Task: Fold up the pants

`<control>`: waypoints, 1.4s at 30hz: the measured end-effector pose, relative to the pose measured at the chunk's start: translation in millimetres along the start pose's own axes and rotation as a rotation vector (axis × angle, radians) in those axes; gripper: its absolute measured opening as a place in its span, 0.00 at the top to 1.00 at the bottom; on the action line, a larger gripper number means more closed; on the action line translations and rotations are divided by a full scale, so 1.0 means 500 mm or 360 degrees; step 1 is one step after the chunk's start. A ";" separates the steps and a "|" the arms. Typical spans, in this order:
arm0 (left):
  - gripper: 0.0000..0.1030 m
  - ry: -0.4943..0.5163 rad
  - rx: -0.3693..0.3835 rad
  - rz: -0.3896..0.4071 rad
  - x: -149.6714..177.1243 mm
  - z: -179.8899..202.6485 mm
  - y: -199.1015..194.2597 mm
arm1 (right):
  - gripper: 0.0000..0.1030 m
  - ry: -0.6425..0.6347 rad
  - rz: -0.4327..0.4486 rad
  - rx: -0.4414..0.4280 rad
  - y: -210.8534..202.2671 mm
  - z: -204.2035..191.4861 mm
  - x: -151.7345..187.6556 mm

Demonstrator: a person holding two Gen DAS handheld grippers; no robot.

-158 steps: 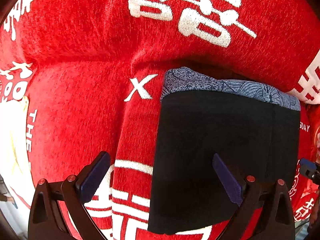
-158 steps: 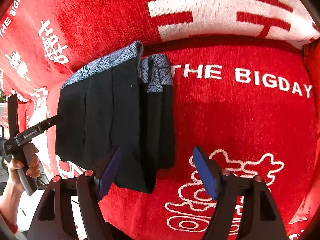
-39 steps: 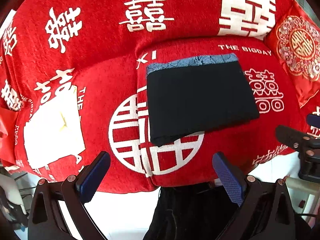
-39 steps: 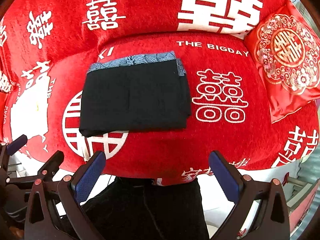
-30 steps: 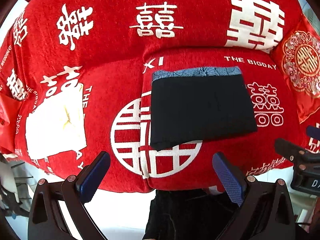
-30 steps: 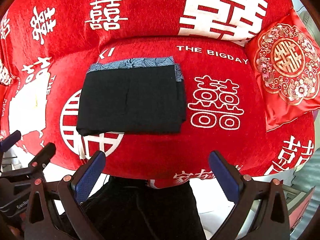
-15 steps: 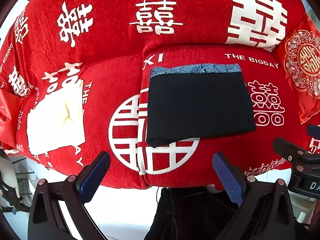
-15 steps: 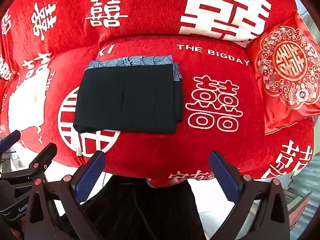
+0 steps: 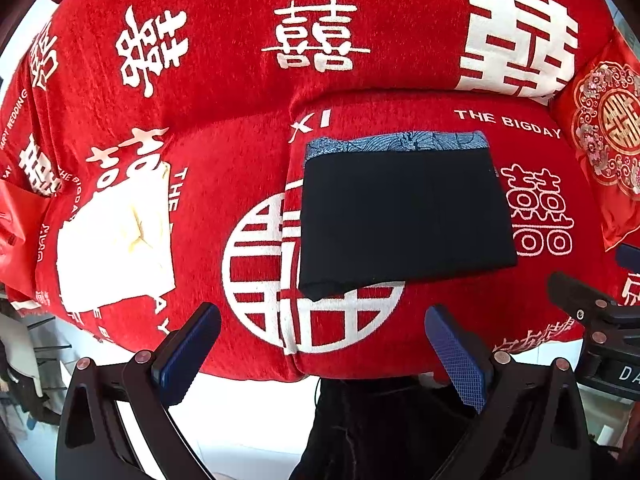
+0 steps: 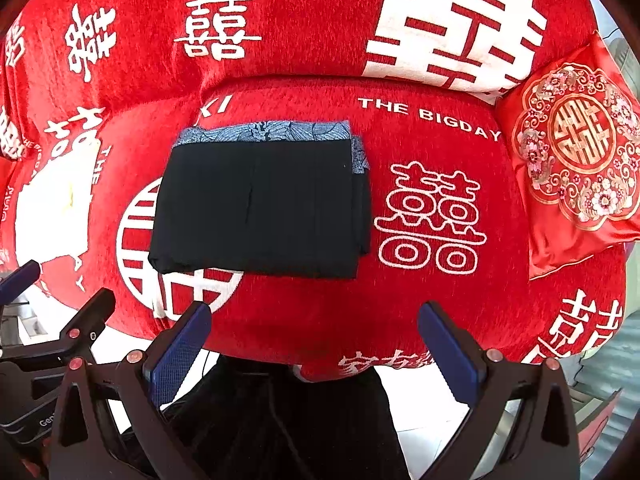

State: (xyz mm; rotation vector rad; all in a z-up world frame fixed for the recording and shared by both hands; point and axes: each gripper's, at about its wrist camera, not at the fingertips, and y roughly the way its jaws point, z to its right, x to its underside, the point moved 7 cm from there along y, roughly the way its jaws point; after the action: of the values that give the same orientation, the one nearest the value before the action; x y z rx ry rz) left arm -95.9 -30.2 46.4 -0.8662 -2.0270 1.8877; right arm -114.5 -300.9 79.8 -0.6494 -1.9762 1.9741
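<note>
The black pants (image 9: 400, 216) lie folded into a flat rectangle on the red sofa seat (image 9: 224, 176), with a blue-grey patterned waistband along the far edge. They also show in the right wrist view (image 10: 260, 204). My left gripper (image 9: 320, 352) is open and empty, held in front of the seat's front edge, well back from the pants. My right gripper (image 10: 314, 348) is open and empty, likewise back from the pants. Each gripper shows at the edge of the other's view.
The sofa wears a red cover with white characters. A red and gold embroidered cushion (image 10: 576, 152) leans at the right end. A white patch (image 9: 116, 236) marks the left seat. The person's dark-clad legs (image 10: 280, 424) are below the grippers.
Both grippers have pulled back from close over the pants to in front of the sofa. In the last second the views barely shift. The pants stay put.
</note>
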 end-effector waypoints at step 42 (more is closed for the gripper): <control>0.01 0.0055 -0.0035 -0.0033 -0.016 0.007 0.023 | 0.00 -0.0016 -0.0024 -0.0004 0.017 -0.002 -0.018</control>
State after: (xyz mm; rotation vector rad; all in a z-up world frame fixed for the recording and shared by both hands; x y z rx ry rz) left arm -88.5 -37.5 36.7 -0.8736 -2.0322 1.8301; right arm -105.3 -304.5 72.3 -0.6244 -1.9836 1.9701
